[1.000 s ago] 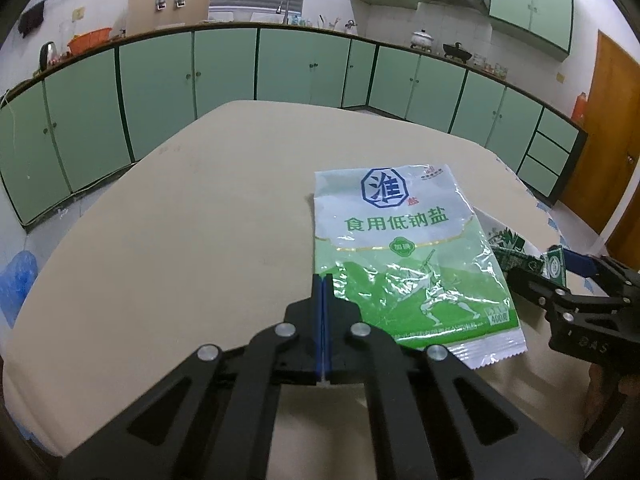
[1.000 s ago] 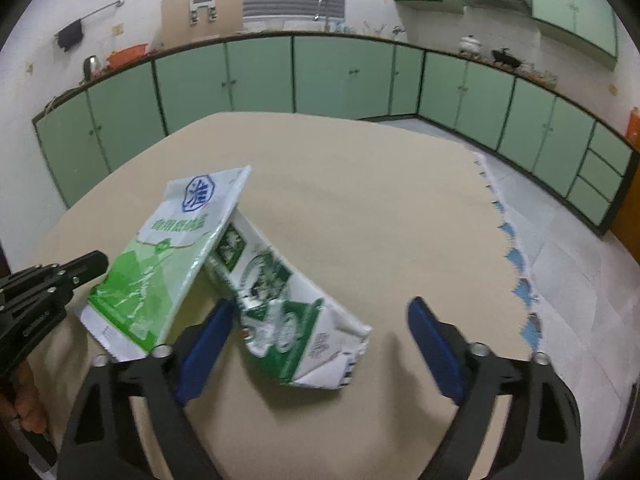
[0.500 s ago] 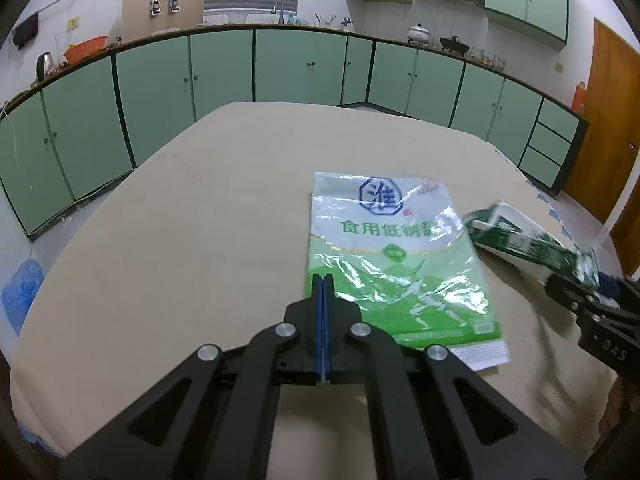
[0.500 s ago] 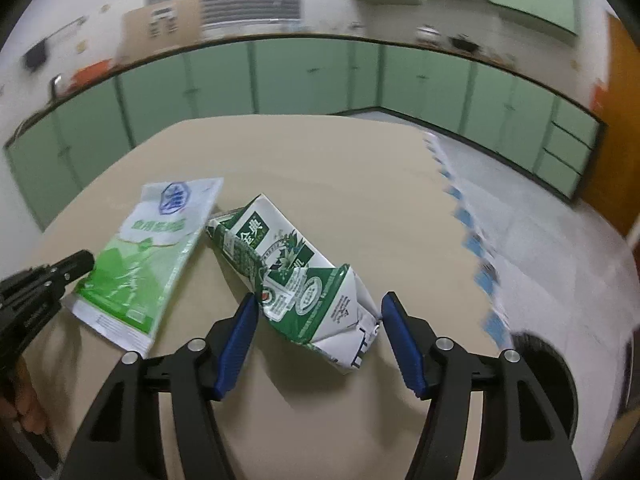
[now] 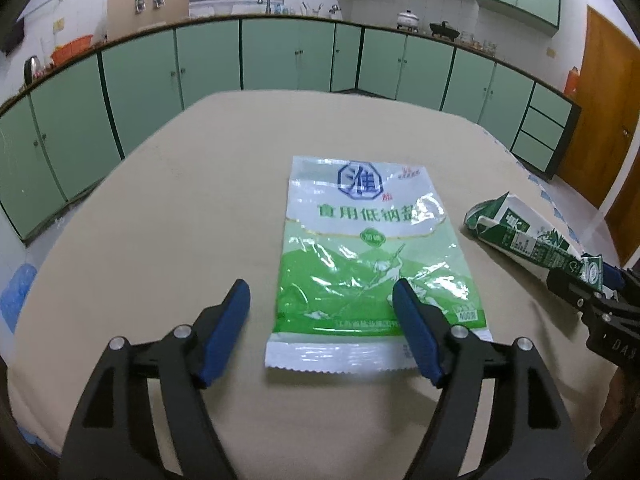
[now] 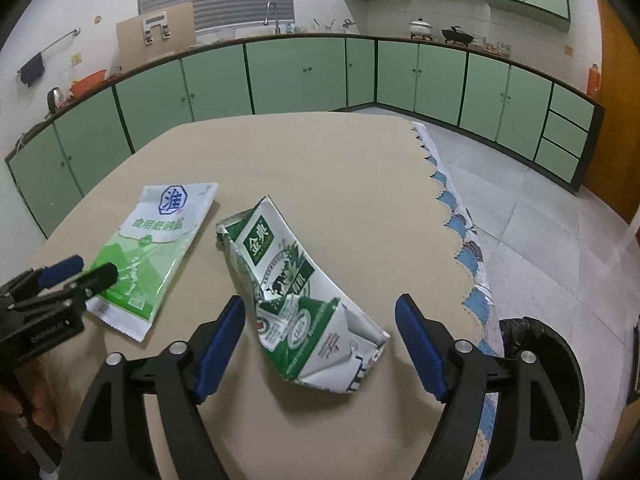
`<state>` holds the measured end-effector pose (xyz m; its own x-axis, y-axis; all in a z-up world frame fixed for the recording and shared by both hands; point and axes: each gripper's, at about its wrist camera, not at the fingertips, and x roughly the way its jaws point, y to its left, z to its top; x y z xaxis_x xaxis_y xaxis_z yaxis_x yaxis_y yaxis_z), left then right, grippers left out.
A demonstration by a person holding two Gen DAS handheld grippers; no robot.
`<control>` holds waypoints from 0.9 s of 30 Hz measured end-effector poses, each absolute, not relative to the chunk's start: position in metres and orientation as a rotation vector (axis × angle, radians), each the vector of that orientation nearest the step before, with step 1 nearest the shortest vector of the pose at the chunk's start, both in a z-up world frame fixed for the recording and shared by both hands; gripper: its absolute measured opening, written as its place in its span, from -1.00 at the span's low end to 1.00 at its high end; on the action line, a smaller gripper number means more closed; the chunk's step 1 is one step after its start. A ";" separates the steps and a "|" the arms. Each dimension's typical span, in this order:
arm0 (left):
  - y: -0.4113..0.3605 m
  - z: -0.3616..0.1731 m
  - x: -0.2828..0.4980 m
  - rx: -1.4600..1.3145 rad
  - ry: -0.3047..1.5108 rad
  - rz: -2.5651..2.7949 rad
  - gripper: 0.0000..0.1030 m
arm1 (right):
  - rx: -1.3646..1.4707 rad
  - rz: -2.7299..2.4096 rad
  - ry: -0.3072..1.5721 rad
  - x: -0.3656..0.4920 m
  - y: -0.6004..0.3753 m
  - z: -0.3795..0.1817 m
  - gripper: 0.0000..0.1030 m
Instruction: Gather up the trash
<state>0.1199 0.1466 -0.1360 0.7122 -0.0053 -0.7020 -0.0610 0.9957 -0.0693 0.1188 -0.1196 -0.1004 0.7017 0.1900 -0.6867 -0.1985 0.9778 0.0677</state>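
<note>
Left hand-held gripper [image 5: 322,294]: jaws have just been opening, now apart, near end of the flat green-and-white plastic salt bag [image 5: 372,256] between them, pads not pressing. Right hand-held gripper [image 6: 320,320]: jaws have just been opening, apart, straddling the crushed green-and-white milk carton [image 6: 296,300], no contact visible. Both items lie just beside each other, not overlapping, on the beige round desk [image 6: 320,160]. Black-lined trash bin [image 6: 536,344] on the floor just off the desk edge. Green cabinets [image 5: 280,52] behind.
</note>
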 end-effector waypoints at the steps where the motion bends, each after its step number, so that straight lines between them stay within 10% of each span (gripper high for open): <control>1: 0.147 -0.138 0.121 -0.098 0.787 0.025 0.47 | -0.013 0.220 0.765 0.121 -0.119 -0.100 0.48; 4: 0.147 -0.138 0.122 -0.118 0.793 0.005 0.49 | -0.020 0.228 0.765 0.125 -0.119 -0.100 0.48; 15: 0.136 -0.138 0.118 -0.075 0.761 0.051 -0.84 | -0.043 0.245 0.801 0.126 -0.118 -0.111 0.26; 27: 0.129 -0.115 0.111 -0.069 0.685 0.043 -0.89 | 0.008 0.204 0.748 0.117 -0.133 -0.093 -0.20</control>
<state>0.1109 0.1294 -0.1146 0.7739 0.0166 -0.6331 -0.0623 0.9968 -0.0500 0.1173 -0.1326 -0.0933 0.7143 0.1866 -0.6744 -0.1813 0.9802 0.0793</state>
